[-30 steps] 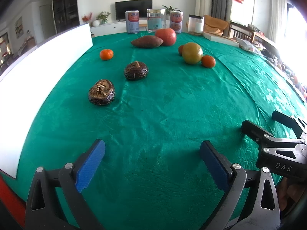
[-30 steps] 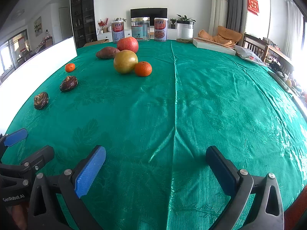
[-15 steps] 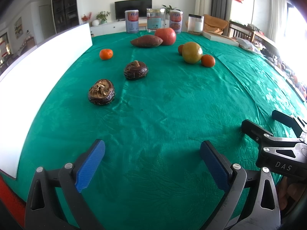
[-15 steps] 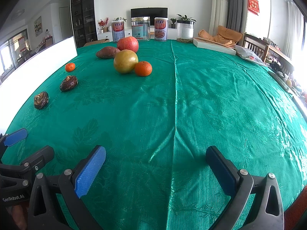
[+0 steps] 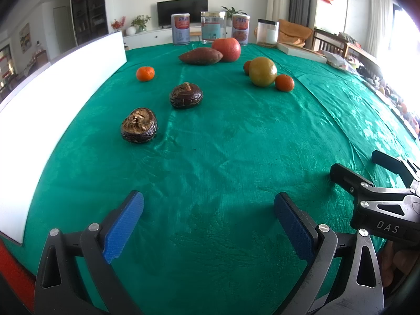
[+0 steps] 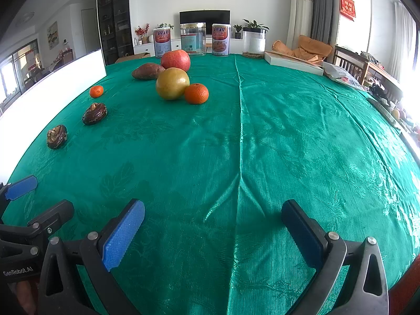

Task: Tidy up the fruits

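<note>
Tangerine (image 6: 196,93) just right of pomelo (image 6: 172,83)

White walls, television (image 6: 204,17) (bright windows (image 5: 404,39))

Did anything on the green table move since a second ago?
Nothing visibly changed. The left gripper and the right gripper are both open and empty as before, low over the green cloth, and the fruits lie where they were.
</note>
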`<state>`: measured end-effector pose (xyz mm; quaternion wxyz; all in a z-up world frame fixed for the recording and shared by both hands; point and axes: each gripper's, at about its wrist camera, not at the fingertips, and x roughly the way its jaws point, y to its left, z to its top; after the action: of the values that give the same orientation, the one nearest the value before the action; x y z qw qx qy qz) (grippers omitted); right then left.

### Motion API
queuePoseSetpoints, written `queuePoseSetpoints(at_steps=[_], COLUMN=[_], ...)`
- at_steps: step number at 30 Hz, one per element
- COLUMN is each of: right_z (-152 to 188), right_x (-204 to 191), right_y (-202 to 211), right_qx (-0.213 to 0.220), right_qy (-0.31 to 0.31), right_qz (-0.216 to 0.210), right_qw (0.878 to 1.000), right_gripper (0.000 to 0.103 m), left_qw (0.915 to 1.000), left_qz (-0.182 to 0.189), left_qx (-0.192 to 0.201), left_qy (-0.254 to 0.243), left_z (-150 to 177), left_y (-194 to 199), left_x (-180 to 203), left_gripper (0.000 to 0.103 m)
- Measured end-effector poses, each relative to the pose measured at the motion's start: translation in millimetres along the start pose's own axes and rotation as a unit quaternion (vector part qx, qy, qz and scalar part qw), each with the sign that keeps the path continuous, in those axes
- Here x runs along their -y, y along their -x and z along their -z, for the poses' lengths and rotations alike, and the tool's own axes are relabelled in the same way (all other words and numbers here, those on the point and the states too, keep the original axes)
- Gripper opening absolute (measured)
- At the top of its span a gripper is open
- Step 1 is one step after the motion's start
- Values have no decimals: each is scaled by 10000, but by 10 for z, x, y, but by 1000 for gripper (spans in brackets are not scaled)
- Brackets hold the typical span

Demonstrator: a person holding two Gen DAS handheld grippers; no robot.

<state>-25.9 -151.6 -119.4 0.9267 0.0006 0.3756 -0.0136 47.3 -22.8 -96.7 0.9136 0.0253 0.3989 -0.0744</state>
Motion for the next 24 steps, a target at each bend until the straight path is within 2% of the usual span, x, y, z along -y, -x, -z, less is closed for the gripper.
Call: queuePoseSetpoints(at_steps=[7, 14, 17, 21, 24], right_z=[0, 10, 6, 5, -8], right_x=[-4, -21, -20, -9, -9], right_y=[0, -8, -11, -9, -15], right_qx=[-2, -2, -7, -22, -89], right_qy=[8, 40, 46, 67, 50], right_qz=[-10, -48, -59, -82, -83], right_qw=[10000, 10000, 10000, 9999, 9999], right_gripper=[103, 103, 103, 103, 103], left_qw=[10000, 9991, 9978, 9921, 9914], left_qz=[51, 164, 324, 766, 675], left_qx=[-72, -172, -315, -590, -928], left_qy=[21, 354, 482, 798, 630], left_z=[25, 15, -65, -266, -488], left_y=[15, 59, 48, -6, -115], left_x=[-29, -197, -287, -528, -638], left_gripper=[100, 100, 100, 100, 99])
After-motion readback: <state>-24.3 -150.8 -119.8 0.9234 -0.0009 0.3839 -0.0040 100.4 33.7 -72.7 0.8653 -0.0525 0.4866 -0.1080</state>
